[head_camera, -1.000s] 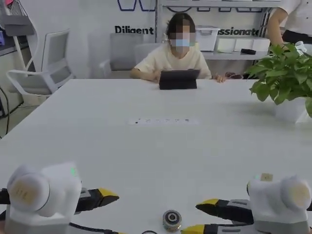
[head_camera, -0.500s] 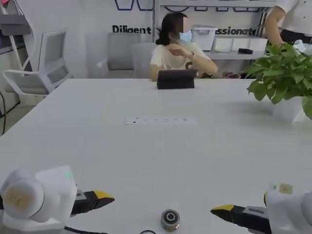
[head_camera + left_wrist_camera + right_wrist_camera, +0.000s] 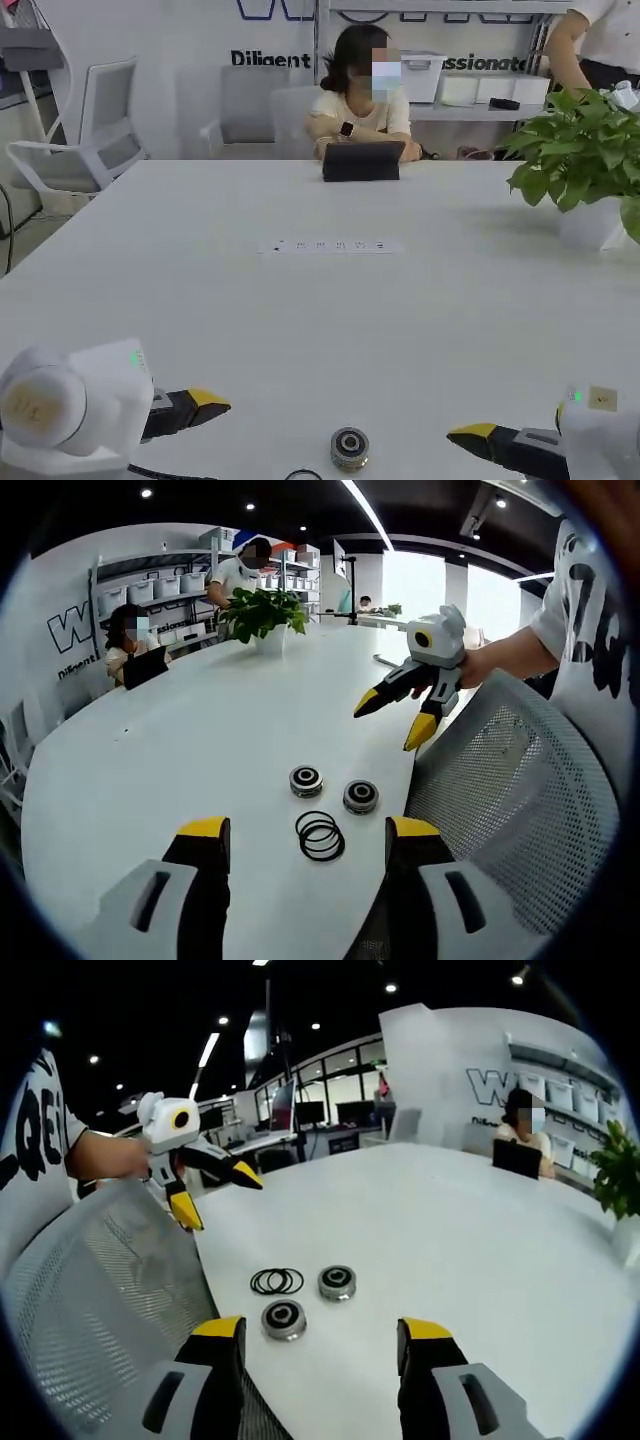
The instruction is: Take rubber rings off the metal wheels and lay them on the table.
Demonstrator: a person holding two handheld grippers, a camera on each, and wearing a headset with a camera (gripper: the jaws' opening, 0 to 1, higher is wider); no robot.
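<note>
Rubber rings (image 3: 320, 836) and metal wheels (image 3: 306, 780) lie on white office table (image 3: 320, 320); left tool (image 3: 308, 829), right tool (image 3: 322, 1328) released.

Back wall (image 3: 190, 40), head view: black lettering "Diligent" (image 3: 270, 60) stands left of the seated person (image 3: 362, 95). To that person's right stands "ssionate" (image 3: 487, 65), its start hidden. Large blue outlined letters (image 3: 275, 8) along the wall's top edge are cropped; a "W" (image 3: 68, 630) reads in the left gripper view. Shirt print (image 3: 590, 565): black letters, cut off, illegible. Left gripper (image 3: 308, 828), end cap (image 3: 30, 405): faint marks, illegible.
</note>
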